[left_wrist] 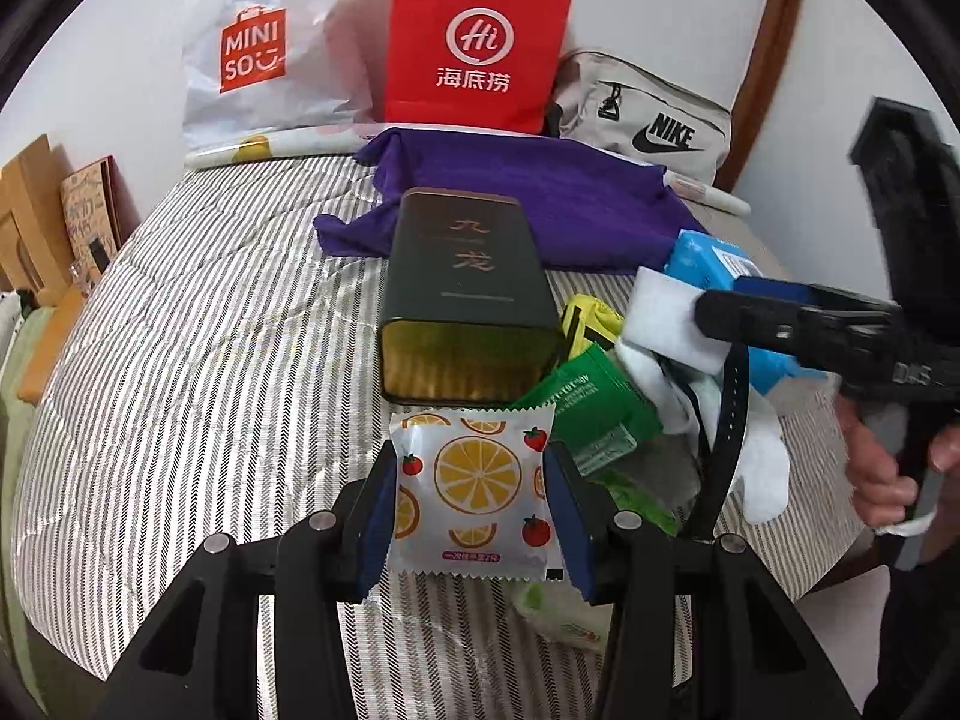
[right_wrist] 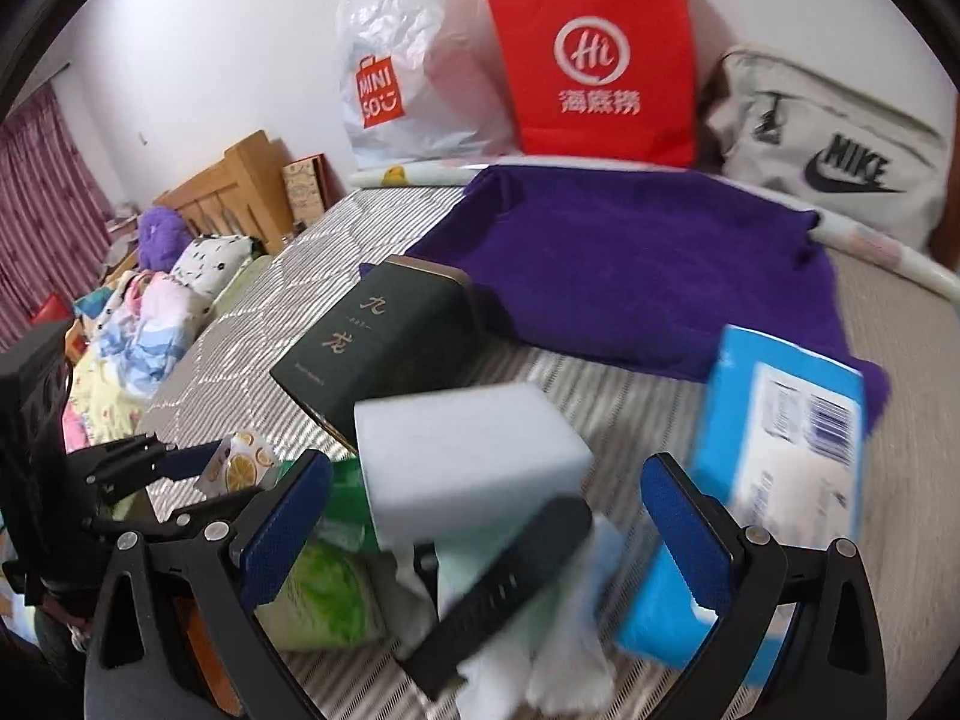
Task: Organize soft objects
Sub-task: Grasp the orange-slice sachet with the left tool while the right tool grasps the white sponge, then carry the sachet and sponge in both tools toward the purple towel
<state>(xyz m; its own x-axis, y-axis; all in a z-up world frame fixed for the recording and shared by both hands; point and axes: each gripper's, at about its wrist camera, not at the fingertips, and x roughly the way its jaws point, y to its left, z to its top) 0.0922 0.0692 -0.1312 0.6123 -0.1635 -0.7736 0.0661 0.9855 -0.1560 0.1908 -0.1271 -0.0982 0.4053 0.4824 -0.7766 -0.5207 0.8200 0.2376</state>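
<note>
Tongs in my left hand are clamped on a fruit-printed packet, held just in front of the open end of the dark green tin lying on the striped bedspread. My right tongs stand apart, gripping nothing, over the pile right of that tin: a white sponge, a black strap, a blue box, green packets. Behind the tin lies a purple cloth.

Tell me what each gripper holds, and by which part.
Left gripper clamps the orange-print sachet by its two side edges. Right gripper stands open over the pile, holding nothing.
</note>
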